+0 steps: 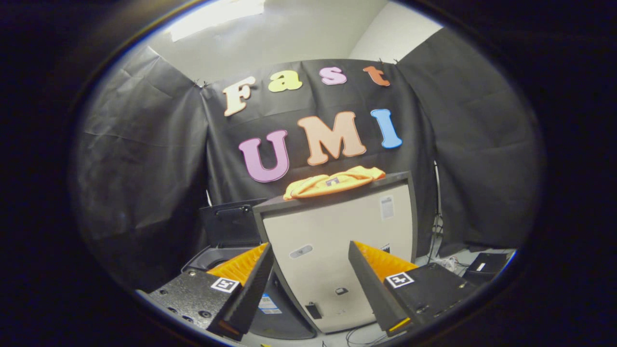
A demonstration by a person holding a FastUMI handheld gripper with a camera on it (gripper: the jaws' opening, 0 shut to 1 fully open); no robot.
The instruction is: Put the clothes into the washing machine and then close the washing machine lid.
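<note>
The gripper [311,284] is nearest, its two fingers spread wide apart with nothing between them, reaching up from six o'clock. Through the gap between the fingers shows the pale side of a tall cabinet [337,241], which carries a few small stickers and a small dark fitting low on its face.

The clothes [332,182], an orange garment bunched in a loose heap, lie on the dark top of that cabinet, beyond the fingers toward twelve o'clock and well apart from them. The heap sits near the back edge of the top, close to the black cloth wall [144,168].

The washing machine [226,250] stands just beside the cabinet, at about nine o'clock from it, partly hidden behind the left finger. Its dark lid [231,222] is raised and leans back toward the wall, so the round opening under it is uncovered.

At about four o'clock from the cabinet, beyond the right finger, a small black box [484,264] and some loose cables [446,262] lie on the pale floor [470,253]. The black cloth hangs on all sides, and above it show a white wall [395,33] and a bright ceiling light [217,14].
</note>
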